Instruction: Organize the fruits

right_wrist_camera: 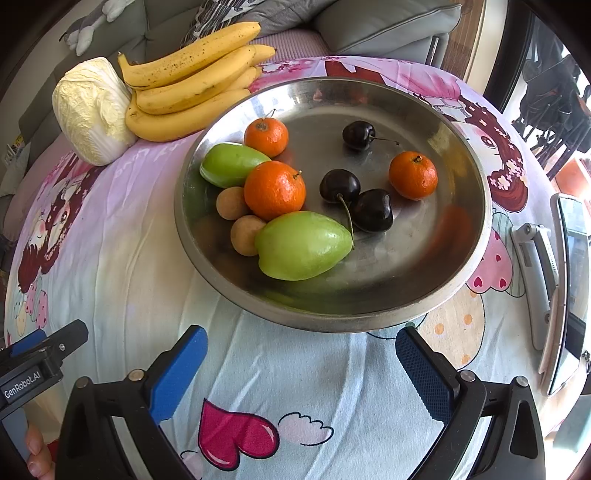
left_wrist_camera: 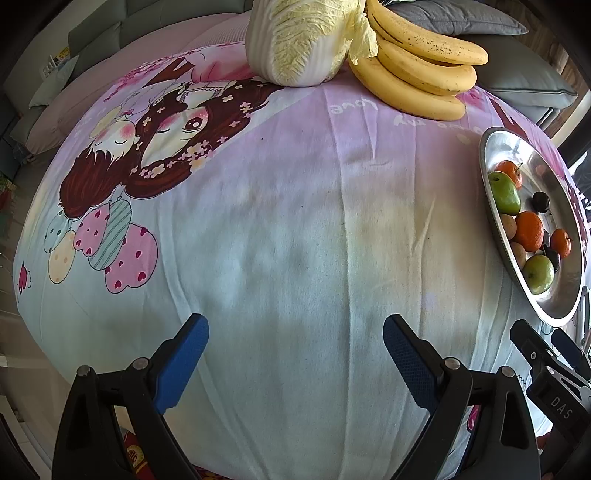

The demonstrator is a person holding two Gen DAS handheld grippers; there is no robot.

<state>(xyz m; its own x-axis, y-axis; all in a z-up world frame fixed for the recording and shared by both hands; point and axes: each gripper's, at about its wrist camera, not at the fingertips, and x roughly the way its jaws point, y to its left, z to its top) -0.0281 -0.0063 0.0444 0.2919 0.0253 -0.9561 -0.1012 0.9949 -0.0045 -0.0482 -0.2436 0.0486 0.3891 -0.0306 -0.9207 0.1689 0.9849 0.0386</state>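
Jaws of my left gripper (left_wrist_camera: 295, 354) and right gripper (right_wrist_camera: 301, 363) hanging wide apart, empty; I am judging the bananas (right_wrist_camera: 192, 85), lying outside the steel bowl (right_wrist_camera: 476, 236), as my likely next pick.

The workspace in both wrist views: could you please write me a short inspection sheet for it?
Surface: cartoon-print tablecloth, wrinkled.
Job's things: metal bowl holding three oranges, two green fruits, three cherries, two small brown fruits; bananas beside it.
Clutter: cabbage; a device on a stand.
Grippers: left hand-held gripper open, empty; right hand-held gripper open, empty.
Cables: nothing seen.
Surroundings: grey sofa cushions.
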